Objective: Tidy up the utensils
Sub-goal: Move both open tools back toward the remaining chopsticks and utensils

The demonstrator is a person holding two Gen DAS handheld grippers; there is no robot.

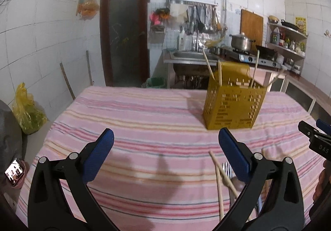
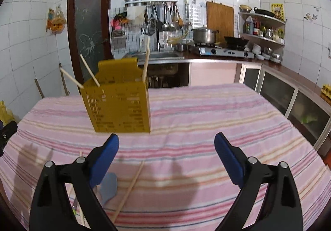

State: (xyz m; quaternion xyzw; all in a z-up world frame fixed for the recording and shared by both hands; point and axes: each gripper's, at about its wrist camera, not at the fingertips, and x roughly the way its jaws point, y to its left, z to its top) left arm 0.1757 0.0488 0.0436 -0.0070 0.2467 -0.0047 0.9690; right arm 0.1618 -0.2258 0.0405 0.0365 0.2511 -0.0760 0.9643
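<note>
A yellow perforated utensil holder [image 1: 233, 104] [image 2: 119, 106] stands upright on the pink striped tablecloth [image 1: 144, 119] [image 2: 206, 111], with three wooden chopsticks [image 1: 208, 63] [image 2: 146, 63] leaning out of it. My left gripper [image 1: 166, 137] is open and empty above the cloth. Loose chopsticks [image 1: 219, 171], a fork [image 1: 227, 167] and a spoon [image 1: 236, 184] lie under and beside its right finger. My right gripper [image 2: 166, 142] is open and empty too. One chopstick [image 2: 130, 187] lies between its fingers on the cloth, and a pale blue utensil [image 2: 108, 186] shows beside its left finger.
The other gripper's tip [image 1: 314, 133] shows at the right edge of the left wrist view. A hand holds a phone [image 1: 14, 172] at the left. Beyond the table are a sink [image 2: 157, 56], a stove with a pot [image 2: 204, 35], a dark door [image 1: 124, 30] and a yellow bag [image 1: 26, 108].
</note>
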